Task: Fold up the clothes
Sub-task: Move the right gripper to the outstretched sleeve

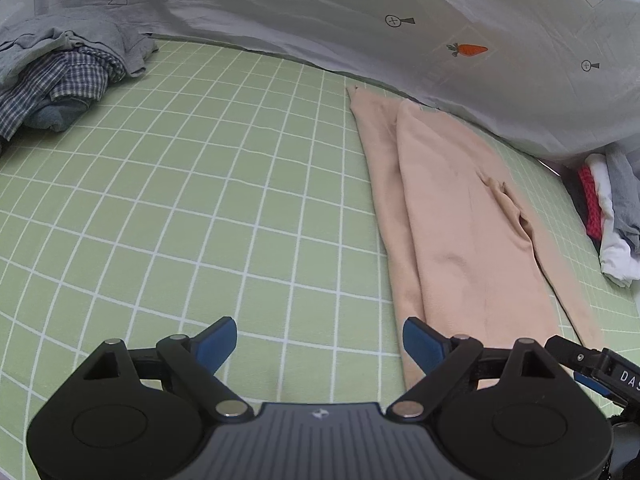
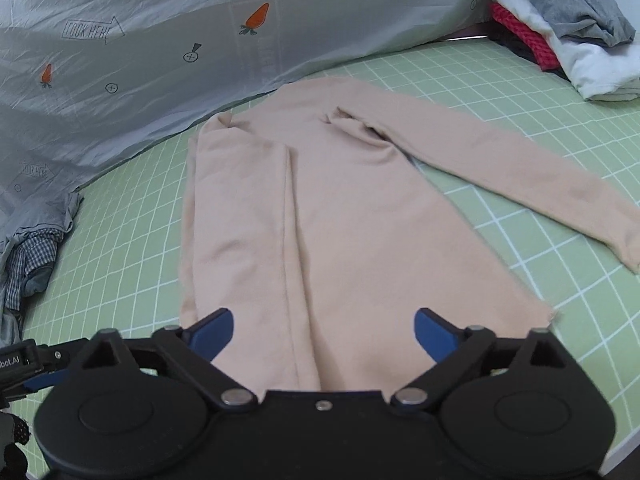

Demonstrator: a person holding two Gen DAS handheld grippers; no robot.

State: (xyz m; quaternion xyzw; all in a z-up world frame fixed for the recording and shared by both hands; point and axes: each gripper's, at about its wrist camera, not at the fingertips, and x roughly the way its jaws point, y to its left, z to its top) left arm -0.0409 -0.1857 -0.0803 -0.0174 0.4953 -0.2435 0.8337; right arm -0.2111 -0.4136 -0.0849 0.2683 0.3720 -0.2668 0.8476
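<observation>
Green grid bed sheet (image 1: 200, 200) carries beige sweater (image 2: 340, 220), flat, one sleeve folded inward. Right claw (image 2: 323, 334) spread, empty, sweater hem at 12 o'clock. Left claw (image 1: 319, 344) spread, empty; sweater at 2 o'clock.

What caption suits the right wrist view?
Open right gripper above a half-folded beige top, one sleeve outstretched on the green grid sheet.

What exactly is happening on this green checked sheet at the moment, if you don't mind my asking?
A person is folding a peach long-sleeved top with hand-held tongs. One side is already folded in over the body; the other sleeve lies spread out on the green checked sheet. Both the left tongs and right tongs are open and hold nothing. Other clothes sit in piles at the sides.
</observation>
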